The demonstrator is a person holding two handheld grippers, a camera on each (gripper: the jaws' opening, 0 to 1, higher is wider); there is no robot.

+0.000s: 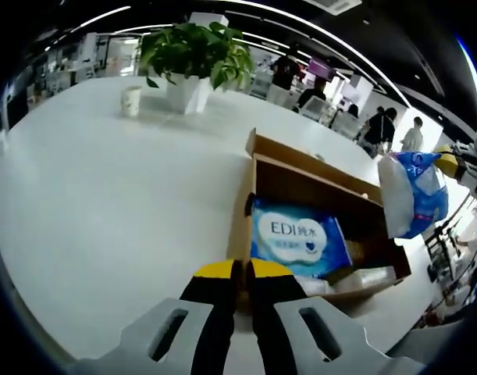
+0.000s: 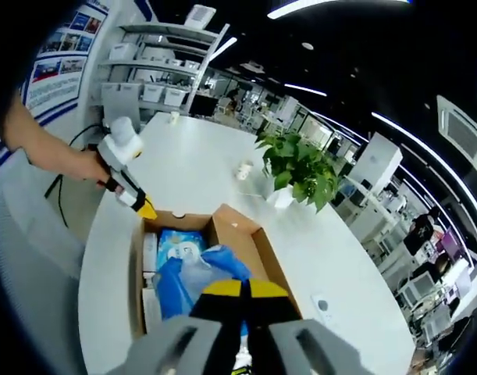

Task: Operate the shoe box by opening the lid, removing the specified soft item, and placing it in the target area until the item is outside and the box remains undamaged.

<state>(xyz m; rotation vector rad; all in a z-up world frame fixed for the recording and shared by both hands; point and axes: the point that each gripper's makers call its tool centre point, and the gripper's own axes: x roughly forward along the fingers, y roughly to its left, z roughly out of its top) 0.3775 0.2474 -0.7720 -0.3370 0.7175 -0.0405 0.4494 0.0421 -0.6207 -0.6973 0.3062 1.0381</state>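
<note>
An open brown shoe box (image 1: 300, 160) lies on the white table (image 1: 105, 203). Inside it rests a blue "EDI" wipes pack (image 1: 297, 238) with white items beside it. My left gripper (image 1: 242, 269) is shut at the box's near end wall, which runs between its yellow tips. A person's hand holds that left gripper (image 2: 147, 209) at the far end of the box (image 2: 269, 258). My right gripper (image 2: 246, 289) is shut on a soft blue-and-white plastic pack (image 2: 195, 277), held above the box. That lifted pack (image 1: 414, 191) hangs past the box's right side.
A potted plant (image 1: 195, 55) and a paper cup (image 1: 130, 100) stand further along the table. People (image 1: 386, 125) are at desks behind. Shelves (image 2: 144, 78) line the wall, and a small round insert (image 2: 322, 306) sits in the tabletop (image 2: 332, 266).
</note>
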